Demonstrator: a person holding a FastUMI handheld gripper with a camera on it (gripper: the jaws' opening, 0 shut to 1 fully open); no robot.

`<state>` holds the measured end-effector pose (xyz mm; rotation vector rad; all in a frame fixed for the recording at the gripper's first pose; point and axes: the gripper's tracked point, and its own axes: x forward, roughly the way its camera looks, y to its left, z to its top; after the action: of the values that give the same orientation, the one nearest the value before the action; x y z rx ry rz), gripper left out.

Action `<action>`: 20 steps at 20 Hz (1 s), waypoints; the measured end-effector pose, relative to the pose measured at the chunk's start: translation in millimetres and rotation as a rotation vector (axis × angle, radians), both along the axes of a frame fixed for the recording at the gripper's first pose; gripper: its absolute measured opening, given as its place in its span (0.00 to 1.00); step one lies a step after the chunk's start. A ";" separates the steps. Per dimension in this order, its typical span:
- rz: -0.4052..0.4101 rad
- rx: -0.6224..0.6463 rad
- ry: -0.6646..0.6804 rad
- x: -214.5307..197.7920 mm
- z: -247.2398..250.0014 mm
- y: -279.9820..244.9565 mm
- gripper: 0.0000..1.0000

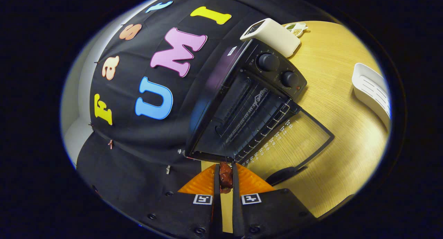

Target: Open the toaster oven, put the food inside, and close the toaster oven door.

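Nearest the camera, the gripper (226, 183) is closed on a small dark reddish piece of food (225, 178), both fingers pressing its sides so that it is carried clear of the table (342, 93); its exact kind is too small to tell. The whole view is rolled, which suggests the gripper is being held tilted to line the food up with the oven mouth. Each finger bears a square black-and-white marker, a pattern, not writing. Just ahead of the fingertips the black toaster oven (242, 104) stands open, its glass door (294, 142) dropped flat toward the table with the door handle (285, 175) at its outer edge, leaving the wire rack (256, 123) free to take the food. A row of small pale markings runs along the door's glass; they are too small to read. Two control knobs (268, 62) sit on the oven's panel. Beyond the oven lie a white box-shaped device (273, 36) and a small patterned dish (297, 28); off to one side is a white slotted tray (372, 90).
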<state>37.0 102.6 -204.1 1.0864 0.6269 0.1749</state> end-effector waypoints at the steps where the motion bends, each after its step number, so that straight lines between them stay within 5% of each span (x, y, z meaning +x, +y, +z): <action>1: -0.019 0.006 -0.003 7.1 -3.1 0.5 0.16; 9: -0.157 0.012 -0.069 73.5 -28.3 -12.6 0.16; 20: -0.306 0.023 -0.088 111.7 -60.5 -3.0 0.15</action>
<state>148.7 99.6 -264.6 1.1759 0.3746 -0.0347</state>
